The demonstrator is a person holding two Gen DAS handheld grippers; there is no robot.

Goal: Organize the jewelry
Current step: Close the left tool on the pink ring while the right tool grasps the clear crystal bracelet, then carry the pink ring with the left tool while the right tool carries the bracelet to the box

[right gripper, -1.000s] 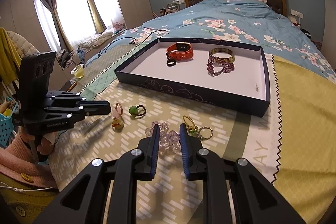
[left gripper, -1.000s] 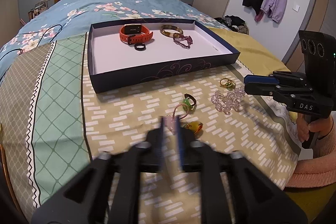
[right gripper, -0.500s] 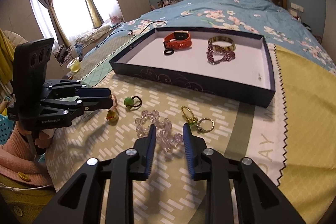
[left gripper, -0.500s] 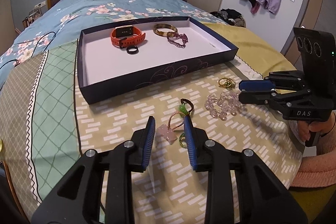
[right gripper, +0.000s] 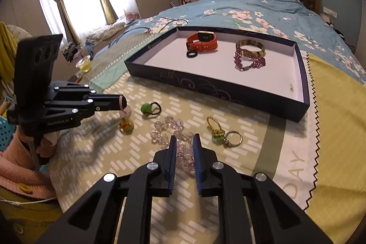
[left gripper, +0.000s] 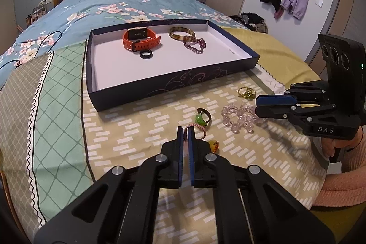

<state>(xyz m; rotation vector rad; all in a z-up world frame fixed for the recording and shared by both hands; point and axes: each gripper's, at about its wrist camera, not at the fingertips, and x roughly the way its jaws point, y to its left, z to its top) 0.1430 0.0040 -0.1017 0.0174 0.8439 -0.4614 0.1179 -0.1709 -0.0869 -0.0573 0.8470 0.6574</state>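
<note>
Pink cord bracelet [left gripper: 195, 129], pinched in the left gripper [left gripper: 185, 129], must travel toward the tray [left gripper: 173, 81] at upper centre; right gripper [right gripper: 184, 141] has just been closing around the clear bead bracelet [right gripper: 170, 133].

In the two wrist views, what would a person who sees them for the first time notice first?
First the dark blue tray on the bed, holding an orange smartwatch, a black ring, a bangle and a purple bracelet. Nearer, the left gripper has just closed on a pink cord bracelet, and the right gripper on a clear bead bracelet.
</note>
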